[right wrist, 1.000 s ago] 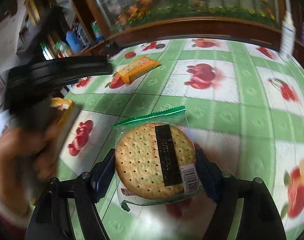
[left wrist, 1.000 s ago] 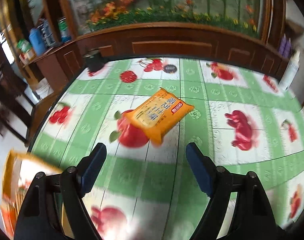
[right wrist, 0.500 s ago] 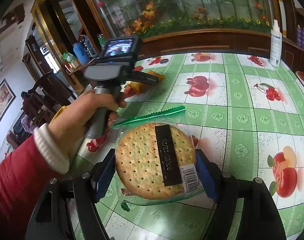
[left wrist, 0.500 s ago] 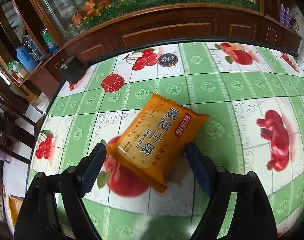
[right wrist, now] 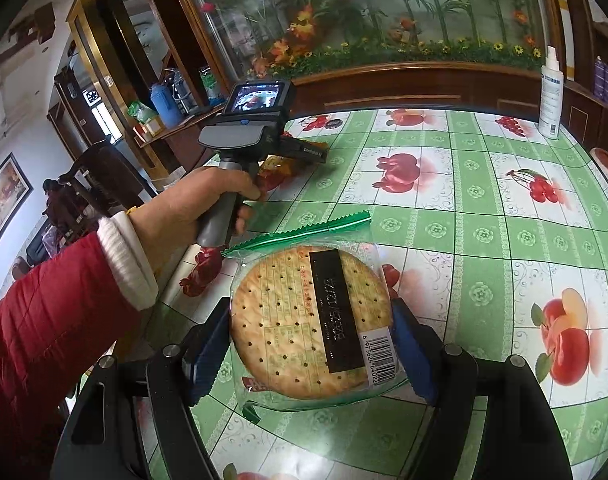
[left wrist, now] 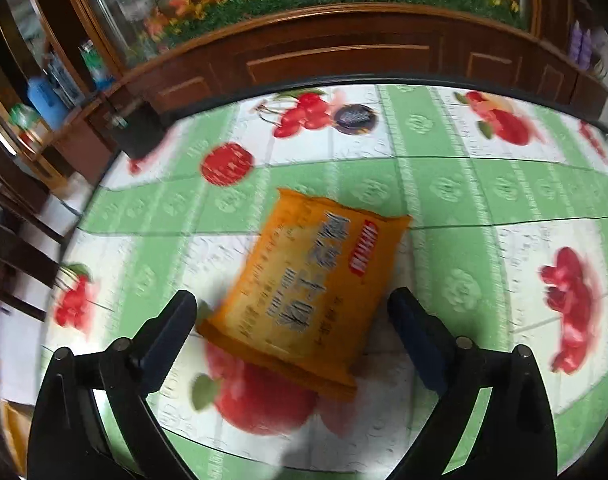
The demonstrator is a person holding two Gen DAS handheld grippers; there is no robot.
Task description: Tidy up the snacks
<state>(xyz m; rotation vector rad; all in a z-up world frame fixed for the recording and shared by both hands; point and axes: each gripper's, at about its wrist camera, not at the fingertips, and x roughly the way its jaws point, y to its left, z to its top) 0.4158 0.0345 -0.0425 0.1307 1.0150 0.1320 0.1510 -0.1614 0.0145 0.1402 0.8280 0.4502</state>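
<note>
An orange snack packet [left wrist: 312, 280] lies flat on the green fruit-print tablecloth [left wrist: 464, 200]. My left gripper [left wrist: 291, 300] is low over it and its jaws are opening; the packet's near half lies between the fingers, with gaps to both pads. In the right wrist view, a round cracker in a clear wrapper with a green seal [right wrist: 304, 320] is clamped between blue pads, my right gripper [right wrist: 310, 312] shut on it above the table. That view also shows the left gripper's body [right wrist: 243, 136], held by a hand [right wrist: 199, 204] in a red sleeve, with the orange packet [right wrist: 279, 164] mostly hidden behind it.
A white spray bottle [right wrist: 551, 92] stands at the table's far right edge. A dark round disc [left wrist: 354, 118] and a black box [left wrist: 137, 136] sit near the far edge. A wooden cabinet [left wrist: 344, 56] runs behind the table. Chairs stand to the left.
The left gripper came forward and down onto the orange packet, which now lies between its fingers, and its jaws widened. The right gripper kept its hold on the cracker and rose a little.
</note>
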